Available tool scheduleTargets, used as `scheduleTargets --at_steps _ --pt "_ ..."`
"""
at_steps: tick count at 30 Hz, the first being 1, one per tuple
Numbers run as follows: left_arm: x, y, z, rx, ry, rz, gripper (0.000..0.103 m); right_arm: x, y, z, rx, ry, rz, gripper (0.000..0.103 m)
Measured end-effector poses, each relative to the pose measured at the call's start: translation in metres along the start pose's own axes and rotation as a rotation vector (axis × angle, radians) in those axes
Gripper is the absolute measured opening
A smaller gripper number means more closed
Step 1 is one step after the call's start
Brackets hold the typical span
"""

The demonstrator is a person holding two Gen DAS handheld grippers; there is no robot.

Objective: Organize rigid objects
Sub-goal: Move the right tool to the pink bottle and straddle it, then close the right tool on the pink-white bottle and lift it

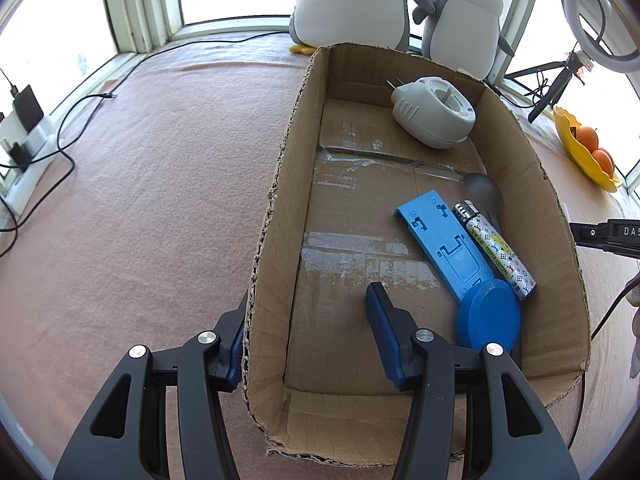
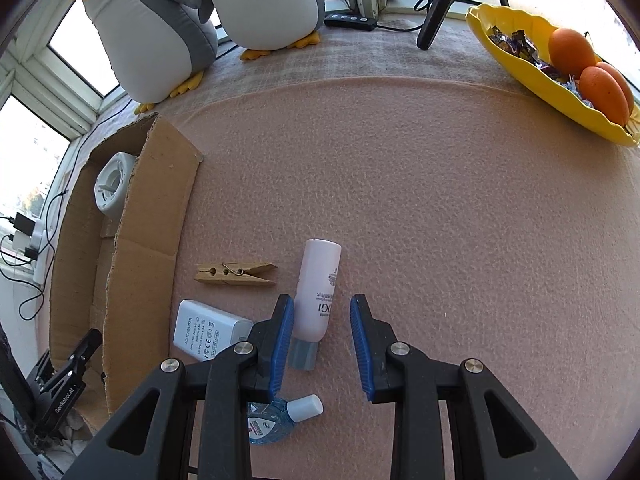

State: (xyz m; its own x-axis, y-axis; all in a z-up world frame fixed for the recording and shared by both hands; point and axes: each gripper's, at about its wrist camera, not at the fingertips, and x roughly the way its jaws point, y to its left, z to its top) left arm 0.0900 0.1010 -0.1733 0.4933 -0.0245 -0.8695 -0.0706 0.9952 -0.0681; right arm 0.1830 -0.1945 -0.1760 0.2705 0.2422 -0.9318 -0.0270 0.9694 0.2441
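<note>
Through your left wrist camera, your left claw [image 1: 308,312] straddles the near left wall of the cardboard box [image 1: 276,208]: one finger sits outside the wall, the other inside over the box floor. You cannot tell from this view whether the pads press the wall or merely stand either side of it. Inside the box, a white round device [image 1: 434,114] lies at the far end. Toward the near right corner lie a blue plastic bracket [image 1: 442,242], a patterned lighter [image 1: 496,250] just beside it, a blue round lid [image 1: 488,320] overlapping the bracket's near end, and a grey spoon [image 1: 486,192] partly hidden behind the lighter. The box rests on a pink-covered worktop [image 1: 160,184]; two plush penguins [image 1: 460,20] stand at its far edge, and a yellow dish [image 1: 580,152] with oranges sits at the right edge.

Through your right wrist camera, your right claw [image 2: 322,344] stands apart, pointing down at the worktop, with a white bottle [image 2: 318,288] lying between its fingers. The left finger looks to be against the bottle's side, while the right finger stands clear of it, so nothing is clamped. A wooden clothespin [image 2: 236,274] lies just left of the bottle, and a white power adapter [image 2: 208,330] lies nearer you, close to the box's outer wall. A small blue sanitiser bottle [image 2: 280,418] with a white cap lies closest to you, partly under the left finger. The box stands along the left edge.
</note>
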Motion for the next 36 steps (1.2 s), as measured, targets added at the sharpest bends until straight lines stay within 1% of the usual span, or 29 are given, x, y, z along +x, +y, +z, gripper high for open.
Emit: scheduleTargets --at_steps 8,13,27,36 --pt "0.000 0.000 0.000 -0.001 0.000 0.000 0.052 0.010 0.005 0.005 -0.021 0.013 -0.031 0.025" --pt "0.000 0.000 0.000 0.001 0.000 0.000 0.052 0.011 0.003 0.006 -0.023 0.014 -0.034 0.018" --pt "0.000 0.000 0.000 0.002 0.000 0.002 0.052 0.007 0.001 0.001 -0.017 0.000 -0.025 0.018" --pt "0.000 0.000 0.000 0.003 0.000 0.002 0.052 -0.015 0.010 -0.004 -0.027 -0.051 0.005 0.018"
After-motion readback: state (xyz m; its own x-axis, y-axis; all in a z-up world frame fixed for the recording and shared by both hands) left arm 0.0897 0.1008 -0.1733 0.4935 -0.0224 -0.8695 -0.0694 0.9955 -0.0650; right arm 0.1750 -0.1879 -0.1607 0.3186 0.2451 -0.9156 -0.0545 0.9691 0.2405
